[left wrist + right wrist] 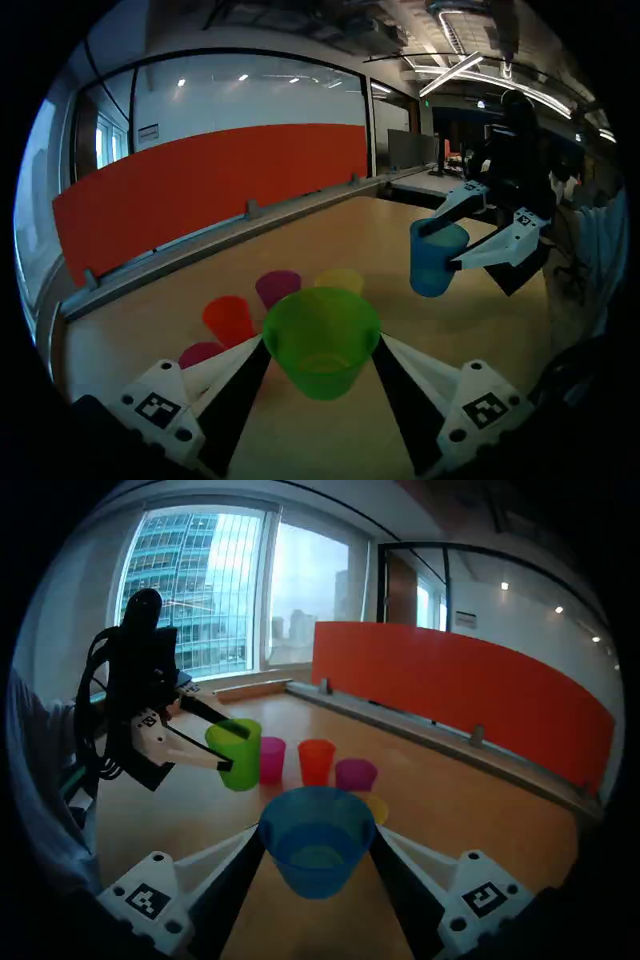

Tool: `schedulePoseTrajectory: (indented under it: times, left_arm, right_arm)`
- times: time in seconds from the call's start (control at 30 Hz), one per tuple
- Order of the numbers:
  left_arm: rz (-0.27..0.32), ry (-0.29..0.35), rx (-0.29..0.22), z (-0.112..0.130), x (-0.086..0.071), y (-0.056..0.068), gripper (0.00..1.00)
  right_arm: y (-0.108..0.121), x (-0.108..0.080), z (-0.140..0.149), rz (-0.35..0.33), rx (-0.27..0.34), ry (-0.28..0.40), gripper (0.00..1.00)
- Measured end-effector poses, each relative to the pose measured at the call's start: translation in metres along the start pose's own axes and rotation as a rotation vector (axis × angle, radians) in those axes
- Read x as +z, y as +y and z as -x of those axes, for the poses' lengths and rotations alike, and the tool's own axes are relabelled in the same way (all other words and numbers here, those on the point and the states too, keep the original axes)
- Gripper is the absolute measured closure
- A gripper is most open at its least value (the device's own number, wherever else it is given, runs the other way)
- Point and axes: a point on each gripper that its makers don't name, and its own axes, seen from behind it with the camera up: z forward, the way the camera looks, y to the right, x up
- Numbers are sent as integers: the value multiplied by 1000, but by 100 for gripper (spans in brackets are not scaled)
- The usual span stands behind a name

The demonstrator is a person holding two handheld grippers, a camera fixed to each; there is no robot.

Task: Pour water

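My left gripper (322, 352) is shut on a green cup (322, 340), held upright above the wooden table (448, 336). My right gripper (317, 840) is shut on a blue cup (317, 850), also upright. In the left gripper view the blue cup (436, 256) hangs to the right and farther off, in the right gripper (448, 240). In the right gripper view the green cup (236, 754) is at the left, in the left gripper (230, 748). The two cups are apart. Whether either holds water I cannot tell.
Several small cups stand grouped on the table: red (229, 318), purple (278, 286), yellow (339, 280) and pink (200, 352). An orange divider panel (208, 184) runs along the table's far edge. A person's sleeve (40, 784) is at the left, with windows behind.
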Motion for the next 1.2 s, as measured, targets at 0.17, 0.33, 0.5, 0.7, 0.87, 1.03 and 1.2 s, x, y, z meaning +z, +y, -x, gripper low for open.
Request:
schedulePoseTrajectory:
  times: [0.17,0.33,0.5,0.7,0.87,1.03,1.2]
  left_arm:
    - [-14,33,-8,-7,-12,-1,14]
    - [-26,58,-16,-11,-21,-3,14]
    - [-29,81,-26,-15,-27,-4,14]
    - [-30,121,-28,-23,-31,-3,14]
    - [-35,149,-30,-29,-34,-3,14]
    - [-38,183,-44,-36,-40,-5,13]
    - [-36,206,-54,-41,-44,-5,13]
  right_arm:
    - [1,-5,-14,11,10,47,9]
    - [3,-9,-25,18,22,84,9]
    - [7,-10,-34,22,29,113,9]
    - [8,-11,-43,26,29,142,9]
    - [8,-10,-48,27,30,158,9]
    - [7,-11,-53,22,27,170,9]
    - [7,-12,-57,21,21,175,9]
